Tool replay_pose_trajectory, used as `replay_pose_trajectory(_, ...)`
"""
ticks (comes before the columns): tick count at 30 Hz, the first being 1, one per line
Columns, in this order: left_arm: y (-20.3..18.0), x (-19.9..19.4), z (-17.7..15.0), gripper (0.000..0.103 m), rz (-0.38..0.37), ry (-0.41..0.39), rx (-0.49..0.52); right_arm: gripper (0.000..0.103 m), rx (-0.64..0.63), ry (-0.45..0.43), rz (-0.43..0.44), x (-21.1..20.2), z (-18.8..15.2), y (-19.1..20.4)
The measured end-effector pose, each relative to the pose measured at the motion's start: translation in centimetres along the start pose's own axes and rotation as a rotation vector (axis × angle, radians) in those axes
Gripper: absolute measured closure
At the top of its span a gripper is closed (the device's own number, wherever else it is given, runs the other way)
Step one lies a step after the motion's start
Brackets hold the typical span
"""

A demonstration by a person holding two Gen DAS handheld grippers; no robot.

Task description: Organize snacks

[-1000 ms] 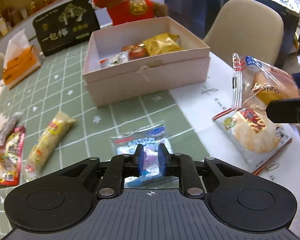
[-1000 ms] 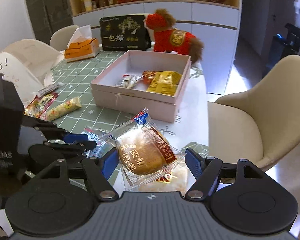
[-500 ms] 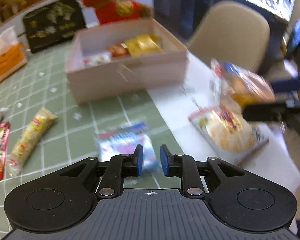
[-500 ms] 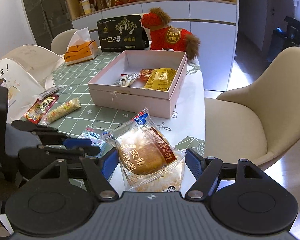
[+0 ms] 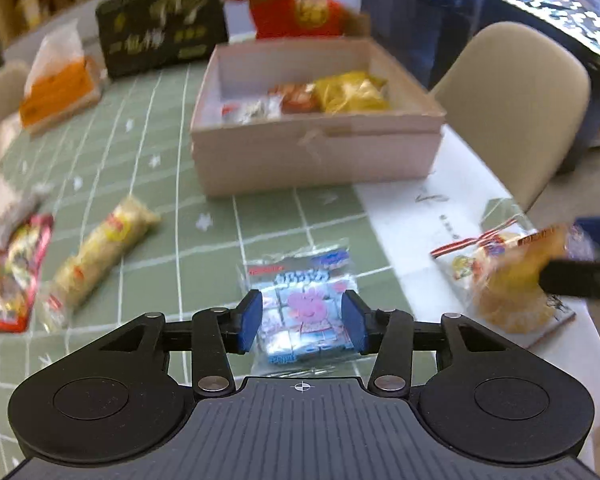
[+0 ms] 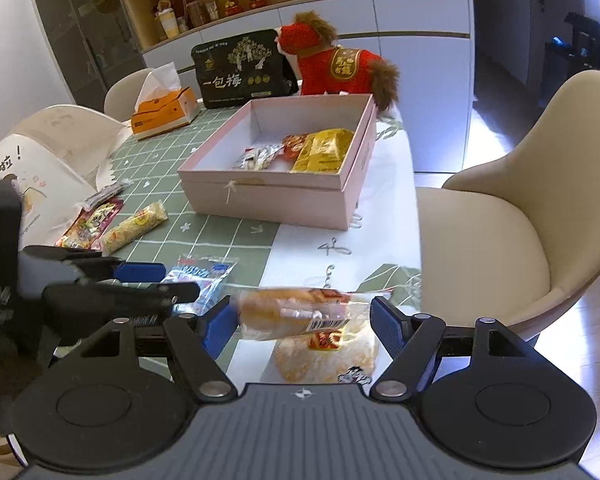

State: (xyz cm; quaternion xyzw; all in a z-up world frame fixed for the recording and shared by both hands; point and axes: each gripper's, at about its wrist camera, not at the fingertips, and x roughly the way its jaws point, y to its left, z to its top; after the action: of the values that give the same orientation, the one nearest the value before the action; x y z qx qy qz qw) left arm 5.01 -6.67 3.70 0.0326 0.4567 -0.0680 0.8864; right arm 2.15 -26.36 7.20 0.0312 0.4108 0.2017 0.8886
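The left hand-held gripper has opened wide around the blue packet; the right hand-held gripper holds the bun, now tipped flat.

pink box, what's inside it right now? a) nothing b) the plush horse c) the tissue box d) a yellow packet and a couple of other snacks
d: the pink box holds a yellow packet, a red-orange packet and a silvery wrapper; the plush horse stands behind it.
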Motion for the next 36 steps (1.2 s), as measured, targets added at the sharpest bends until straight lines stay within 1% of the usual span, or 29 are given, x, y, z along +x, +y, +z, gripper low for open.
replay_pose_trajectory(3, -0.6, 0.4, 0.5, 0.051, -0.008, -0.024, 0.039, 0.030, -0.044, 0.027, -0.001, 0.8, -0.8, 0.9)
replay_pose_trajectory(5, -0.4, 0.9, 0.8, 0.048, -0.021, -0.029, 0.034, 0.030, -0.074, 0.051, 0.007, 1.2, -1.6, 1.7)
replay_pose_trajectory(9, -0.5, 1.5, 1.5, 0.047, -0.032, -0.017, 0.033, 0.030, -0.150, 0.097, 0.047, 1.7, -2.8, 3.3)
replay_pose_trajectory(13, -0.4, 1.4, 1.6, 0.046, -0.045, -0.003, 0.053, 0.027, -0.251, 0.089, -0.003, 1.5, -3.6, 4.8)
replay_pose_trajectory(15, -0.2, 0.4, 1.2, 0.047, -0.050, -0.026, 0.051, 0.025, -0.275, 0.077, -0.018, 1.3, -3.8, 5.1)
replay_pose_trajectory(17, -0.2, -0.9, 0.8, 0.047, -0.019, -0.063, 0.056, 0.025, -0.265, 0.079, -0.014, 1.2, -3.9, 5.0)
replay_pose_trajectory(18, 0.0, -1.2, 0.5, 0.047, -0.012, -0.065, 0.041, 0.025, -0.254, 0.083, -0.012, 1.3, -4.0, 5.0)
replay_pose_trajectory(19, 0.0, -1.1, 0.5, 0.047, -0.026, -0.050, 0.023, 0.025, -0.243, 0.086, -0.011, 1.3, -3.9, 4.9)
replay_pose_trajectory(21, -0.3, -0.2, 0.5, 0.047, -0.058, -0.006, 0.018, 0.025, -0.227, 0.091, -0.004, 1.4, -4.1, 4.9)
replay_pose_trajectory(22, -0.8, 0.3, 0.5, 0.047, -0.049, 0.011, 0.033, 0.025, -0.225, 0.092, 0.002, 1.3, -4.2, 4.9)
replay_pose_trajectory(23, -1.4, 0.5, 0.5, 0.044, -0.032, 0.001, 0.058, 0.025, -0.226, 0.093, 0.004, 1.2, -4.2, 4.9)
replay_pose_trajectory(25, -2.4, 0.9, 0.5, 0.031, -0.015, 0.005, 0.097, 0.025, -0.241, 0.087, 0.002, 0.8, -4.5, 5.0)
replay_pose_trajectory(26, -2.7, 1.1, 0.4, 0.020, -0.025, 0.008, 0.109, 0.025, -0.245, 0.086, 0.000, 0.6, -4.6, 5.0)
replay_pose_trajectory(27, -2.9, 1.2, 0.4, 0.017, -0.039, 0.008, 0.116, 0.025, -0.244, 0.085, -0.002, 0.5, -4.7, 4.9)
replay_pose_trajectory(28, -2.9, 1.2, 0.3, 0.018, -0.038, 0.001, 0.114, 0.025, -0.241, 0.085, -0.004, 0.4, -4.7, 4.8)
replay_pose_trajectory(30, -2.4, 0.7, 0.1, 0.026, -0.025, -0.018, 0.089, 0.025, -0.232, 0.083, -0.007, 0.4, -4.8, 4.4)
replay_pose_trajectory(32, -1.6, 0.3, -0.2, 0.027, 0.034, -0.032, 0.068, 0.024, -0.222, 0.084, -0.002, 0.5, -4.8, 4.1)
replay_pose_trajectory(33, -1.1, 0.4, -0.3, 0.024, 0.047, -0.020, 0.056, 0.024, -0.219, 0.086, 0.004, 0.6, -4.8, 4.0)
replay_pose_trajectory(35, -0.1, 1.2, -0.3, 0.024, 0.030, 0.026, 0.014, 0.024, -0.230, 0.087, 0.010, 1.0, -4.7, 4.2)
replay_pose_trajectory(36, 0.1, 1.6, -0.3, 0.021, 0.023, 0.047, 0.002, 0.024, -0.244, 0.086, 0.010, 1.2, -4.7, 4.4)
